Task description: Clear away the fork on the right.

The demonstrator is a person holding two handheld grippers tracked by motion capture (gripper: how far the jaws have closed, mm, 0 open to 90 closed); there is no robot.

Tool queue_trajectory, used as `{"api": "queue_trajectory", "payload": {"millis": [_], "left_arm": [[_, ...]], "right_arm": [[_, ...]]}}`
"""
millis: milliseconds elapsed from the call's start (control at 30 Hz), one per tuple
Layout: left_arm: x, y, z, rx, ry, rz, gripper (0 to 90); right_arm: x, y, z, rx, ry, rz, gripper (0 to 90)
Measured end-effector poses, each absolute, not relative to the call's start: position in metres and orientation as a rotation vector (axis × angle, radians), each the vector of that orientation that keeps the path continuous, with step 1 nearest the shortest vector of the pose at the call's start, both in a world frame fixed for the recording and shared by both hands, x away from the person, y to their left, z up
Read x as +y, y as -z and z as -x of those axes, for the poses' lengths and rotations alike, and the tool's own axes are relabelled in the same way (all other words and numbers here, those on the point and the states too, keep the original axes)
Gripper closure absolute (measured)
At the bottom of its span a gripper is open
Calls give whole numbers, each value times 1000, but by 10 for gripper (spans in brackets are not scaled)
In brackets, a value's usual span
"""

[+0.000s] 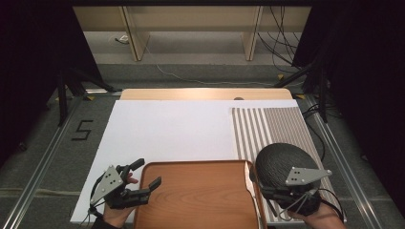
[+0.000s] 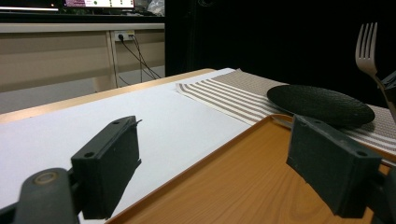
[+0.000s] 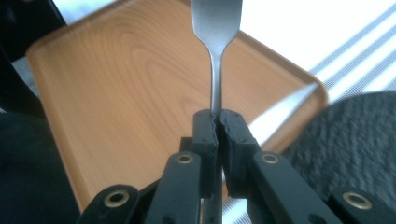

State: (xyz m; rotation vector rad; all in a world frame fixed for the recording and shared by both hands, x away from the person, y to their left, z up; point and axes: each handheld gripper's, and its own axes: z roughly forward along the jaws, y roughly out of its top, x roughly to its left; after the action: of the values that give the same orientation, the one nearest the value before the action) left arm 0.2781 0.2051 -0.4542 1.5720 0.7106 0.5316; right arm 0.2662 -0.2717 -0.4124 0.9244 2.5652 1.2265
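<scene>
My right gripper [image 3: 217, 126] is shut on the handle of a metal fork [image 3: 216, 28], whose head points out over the wooden tray [image 3: 116, 93]. In the left gripper view the fork [image 2: 369, 51] stands tines-up at the far right. Seen from the high view, the right gripper [image 1: 265, 192] hovers at the tray's right edge, over the near rim of a dark textured plate [image 1: 282, 160]. My left gripper [image 1: 149, 172] is open with nothing between its jaws, at the tray's left edge [image 1: 143, 200]. Its fingers [image 2: 109, 163] frame the tray [image 2: 243, 182].
A knife [image 3: 280, 112] lies along the tray's right rim. The dark plate [image 2: 322, 105] rests on a striped placemat [image 1: 272, 124] at the right. A white sheet [image 1: 167, 129] covers the table's middle and left. Metal rails run along both sides.
</scene>
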Motion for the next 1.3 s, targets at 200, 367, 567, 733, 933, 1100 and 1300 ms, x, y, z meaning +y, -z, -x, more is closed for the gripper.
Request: {"api": "queue_trajectory", "payload": {"millis": [200, 367, 567, 733, 933, 1100, 1300], "left_arm": [[205, 454, -278, 711, -532, -1572, 162], [205, 454, -278, 710, -533, -1572, 163], [205, 454, -278, 709, -533, -1571, 162], [205, 454, -278, 709, -534, -1572, 162], [205, 454, -278, 709, -533, -1572, 162], [205, 454, -278, 709, -533, -1571, 162], [205, 454, -278, 710, -530, -1570, 162]], "right_arm": [[-244, 415, -265, 2621, -1244, -897, 856], [-228, 420, -264, 2675, -1220, -859, 856], [-219, 423, -264, 2703, -1209, -842, 856], [-212, 426, -264, 2726, -1194, -836, 856], [-203, 429, -266, 2762, -1159, -827, 856], [-194, 434, -267, 2797, -1116, -818, 855], [-187, 438, -268, 2830, -1075, -797, 856]]}}
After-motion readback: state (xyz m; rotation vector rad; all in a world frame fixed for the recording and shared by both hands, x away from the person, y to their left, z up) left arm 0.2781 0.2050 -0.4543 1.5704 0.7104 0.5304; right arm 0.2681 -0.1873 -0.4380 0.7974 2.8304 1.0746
